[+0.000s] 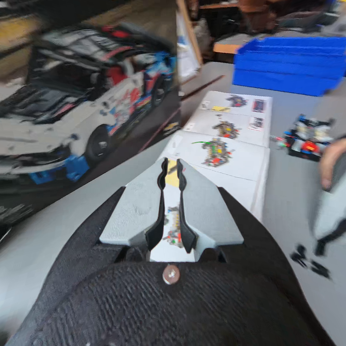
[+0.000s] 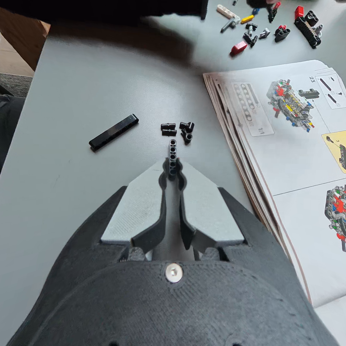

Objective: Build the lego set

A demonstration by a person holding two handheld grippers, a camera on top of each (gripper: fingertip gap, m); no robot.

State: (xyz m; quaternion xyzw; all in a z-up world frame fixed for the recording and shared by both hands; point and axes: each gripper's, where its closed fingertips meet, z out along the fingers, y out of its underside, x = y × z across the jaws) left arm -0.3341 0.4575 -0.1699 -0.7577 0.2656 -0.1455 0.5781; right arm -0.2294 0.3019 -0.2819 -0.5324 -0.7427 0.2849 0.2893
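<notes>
I have a short black beam with holes pinched between the tips of my right claw, the jaws drawn in until only the beam's width parts them; its far end sticks out past the tips over the grey table, and I cannot tell whether that end touches the surface or hangs just above it. Just beyond it lie two black pins side by side and two small black elbow connectors, with a longer black beam lying flat off to the left. To the right the instruction booklet is open, and past it a scatter of loose pieces in black, red, yellow and grey. My left claw holds nothing: its jaws stand a narrow gap apart above the booklet, the picture blurred. In that view the half-built model sits on the far side of the booklet, near a blue bin, with the set's box propped at the left; my right claw and the hand on it show at the edge. I judge I am at the sub-assembly step: beam in hand, pins to go in. Next I need the beam held steady with its holes facing up or sideways, then the left claw brought over to take a pin and press it squarely into a hole.
</notes>
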